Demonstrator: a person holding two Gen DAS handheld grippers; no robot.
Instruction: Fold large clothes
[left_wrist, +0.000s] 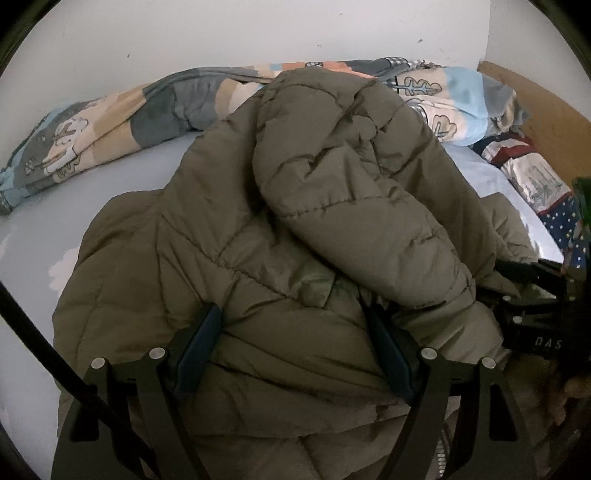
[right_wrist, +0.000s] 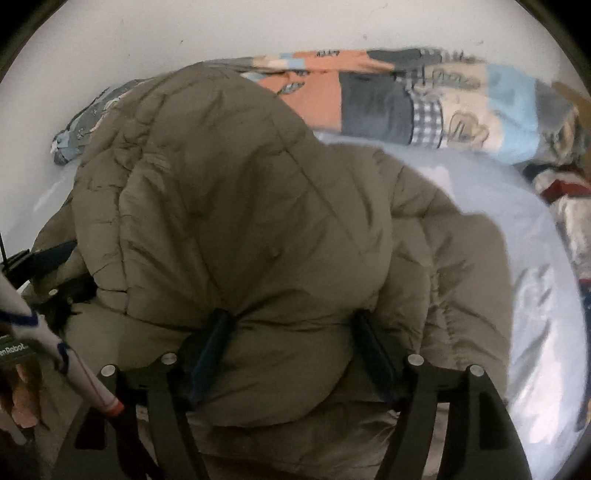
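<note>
An olive-green quilted puffer jacket (left_wrist: 280, 229) lies bunched on a bed with a pale blue sheet (left_wrist: 33, 240); it also fills the right wrist view (right_wrist: 236, 221). My left gripper (left_wrist: 291, 314) has its jaws wide apart, and the jacket's padded fabric bulges between its blue pads (left_wrist: 201, 343). My right gripper (right_wrist: 291, 325) likewise stands with jaws wide apart around a thick fold of the jacket. The right gripper shows at the right edge of the left wrist view (left_wrist: 532, 295), and the left gripper at the left edge of the right wrist view (right_wrist: 48, 258).
A patterned patchwork quilt (left_wrist: 122, 122) lies rumpled along the white wall behind the jacket and also shows in the right wrist view (right_wrist: 424, 107). A red, white and blue dotted cloth (left_wrist: 535, 177) and a wooden headboard (left_wrist: 546, 118) are at the right.
</note>
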